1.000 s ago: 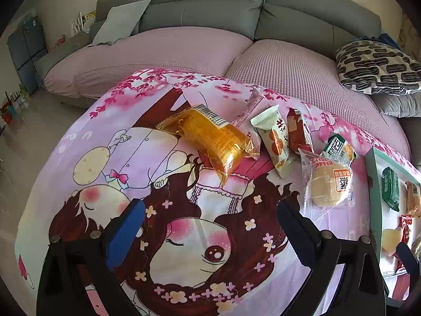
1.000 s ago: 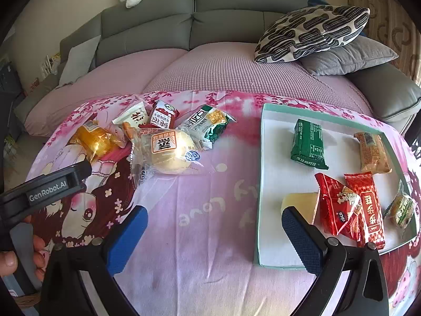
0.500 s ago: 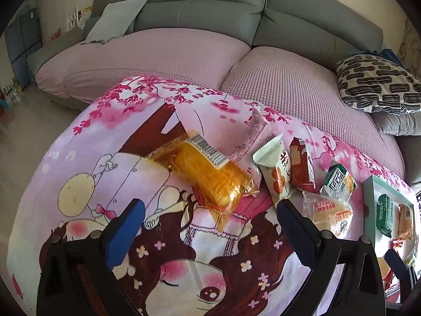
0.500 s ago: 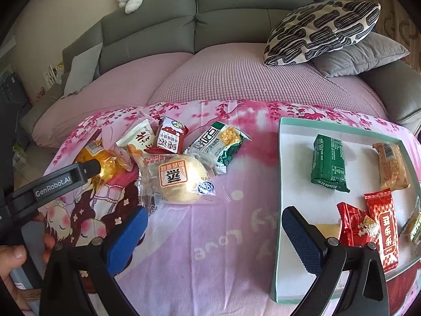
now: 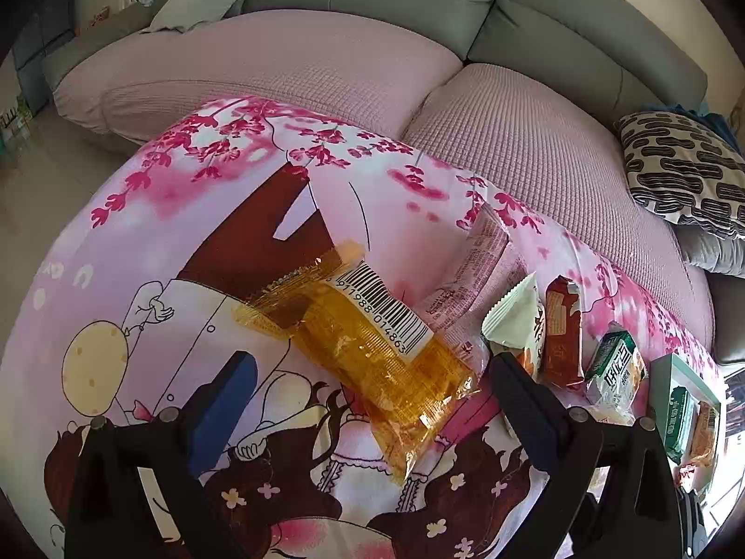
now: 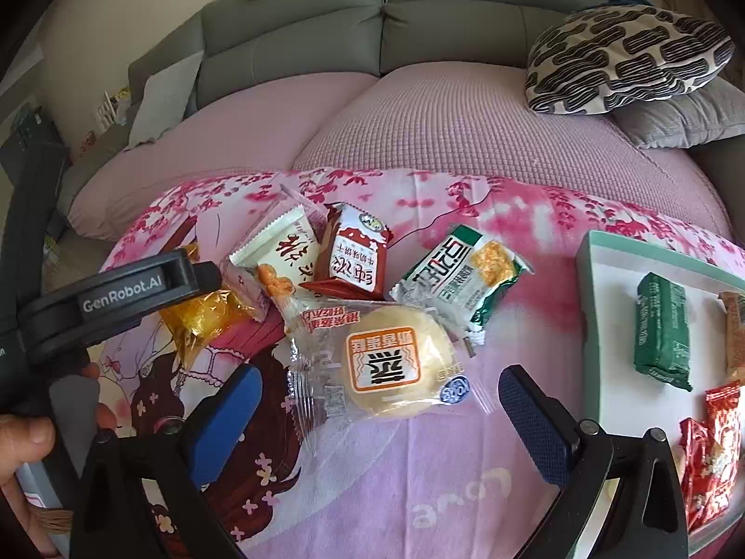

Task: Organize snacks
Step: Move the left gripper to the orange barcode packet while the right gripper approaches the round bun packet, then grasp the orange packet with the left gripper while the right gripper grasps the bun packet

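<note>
Since the earlier frames, both grippers have been brought closer to the snacks, so that the packets are seen larger in each wrist view. On the pink cartoon-printed cloth (image 5: pixel 153 242), the left gripper (image 5: pixel 370 375) is held with its fingers spread wide, nothing grasped; the orange-wrapped cake (image 5: pixel 368 354) lies between them, untouched. Just right of it a cream packet (image 5: pixel 519 321), a red-brown packet (image 5: pixel 562 330) and a green-and-white packet (image 5: pixel 614 365) are laid side by side. In the right wrist view, the right gripper (image 6: pixel 379 400) is likewise released, its fingers standing on either side of a clear-wrapped round bun (image 6: pixel 396 368) without contact being visible. At the far right, the teal-rimmed tray (image 6: pixel 605 251) is seen, with a dark green packet (image 6: pixel 661 330) and red packets (image 6: pixel 712 442) inside. A hand (image 6: pixel 23 447) is visible at the lower left edge.
</note>
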